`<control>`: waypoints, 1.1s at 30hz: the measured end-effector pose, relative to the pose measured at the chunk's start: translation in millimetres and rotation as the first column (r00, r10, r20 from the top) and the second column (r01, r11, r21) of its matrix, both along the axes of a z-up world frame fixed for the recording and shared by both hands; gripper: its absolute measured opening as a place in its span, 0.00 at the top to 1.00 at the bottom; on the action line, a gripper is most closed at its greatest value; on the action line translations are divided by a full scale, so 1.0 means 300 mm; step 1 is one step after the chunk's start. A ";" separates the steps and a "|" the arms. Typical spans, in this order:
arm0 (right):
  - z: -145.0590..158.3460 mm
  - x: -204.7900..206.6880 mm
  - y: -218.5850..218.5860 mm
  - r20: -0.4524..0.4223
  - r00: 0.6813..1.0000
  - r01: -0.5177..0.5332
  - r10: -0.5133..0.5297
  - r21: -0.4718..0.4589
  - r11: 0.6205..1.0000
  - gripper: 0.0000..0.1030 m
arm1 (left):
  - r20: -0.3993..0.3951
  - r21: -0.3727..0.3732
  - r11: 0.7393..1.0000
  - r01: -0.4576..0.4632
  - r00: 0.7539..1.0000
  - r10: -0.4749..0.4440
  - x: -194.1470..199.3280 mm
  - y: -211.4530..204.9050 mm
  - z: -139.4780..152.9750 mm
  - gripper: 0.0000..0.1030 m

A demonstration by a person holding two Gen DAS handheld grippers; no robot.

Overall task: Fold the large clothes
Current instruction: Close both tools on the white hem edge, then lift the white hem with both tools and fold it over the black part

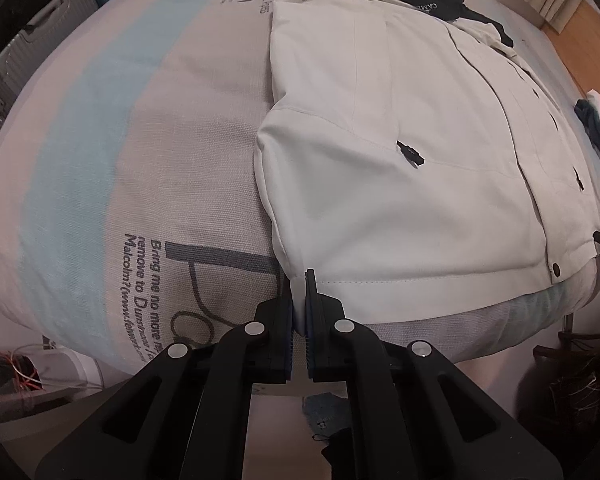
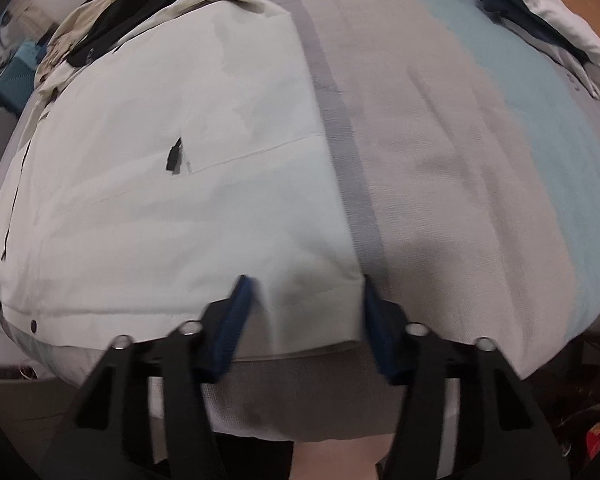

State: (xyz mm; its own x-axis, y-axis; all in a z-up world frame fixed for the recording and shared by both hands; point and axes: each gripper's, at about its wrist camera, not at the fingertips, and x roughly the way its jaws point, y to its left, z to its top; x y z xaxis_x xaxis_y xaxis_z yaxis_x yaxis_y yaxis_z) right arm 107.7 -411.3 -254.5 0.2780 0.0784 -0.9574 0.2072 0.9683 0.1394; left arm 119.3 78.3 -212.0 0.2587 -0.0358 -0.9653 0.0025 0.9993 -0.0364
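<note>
My left claw [image 1: 299, 300] is clamping the cream fabric jacket [image 1: 400, 152]'s hem corner; my right claw [image 2: 304, 312] is straddling the hem's other corner, unclenched, near the bed [image 1: 140, 160] edge.

This looks like a bedroom in a home: a wide bed [image 1: 148, 184] with a printed cover of grey weave and a pale blue stripe fills both views. In the left wrist view, grey hard-shell suitcases [image 1: 24, 60] stand beside it at ten o'clock, wooden flooring [image 1: 580, 40] shows at two o'clock, and a tangle of wires [image 1: 24, 376] lies on the floor at eight o'clock. A cream jacket [image 1: 400, 160] is spread on the cover, with more loose clothing [image 2: 540, 28] at one o'clock in the right wrist view.
</note>
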 end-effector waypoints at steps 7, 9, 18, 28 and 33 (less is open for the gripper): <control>0.026 -0.019 -0.020 0.001 1.000 0.013 -0.013 0.033 0.999 0.92 | 0.013 -0.020 1.000 -0.016 1.000 0.016 -0.017 0.029 0.022 0.97; 0.042 -0.026 -0.017 0.004 1.000 -0.016 0.016 0.021 1.000 0.96 | 0.021 -0.011 1.000 -0.010 1.000 0.010 -0.022 0.025 0.032 0.97; 0.140 0.004 0.135 0.056 0.989 -0.135 0.140 -0.083 0.987 0.96 | 0.032 -0.019 1.000 0.004 0.999 -0.003 -0.017 0.039 0.084 0.97; 0.301 0.086 0.157 0.111 0.984 -0.126 0.137 -0.103 0.987 0.97 | 0.082 -0.071 0.997 0.025 0.996 -0.020 0.053 0.030 0.254 0.97; 0.414 0.136 0.134 0.139 0.985 -0.090 0.104 -0.106 0.990 0.97 | 0.111 -0.113 0.993 0.030 0.994 -0.018 0.144 -0.001 0.366 0.98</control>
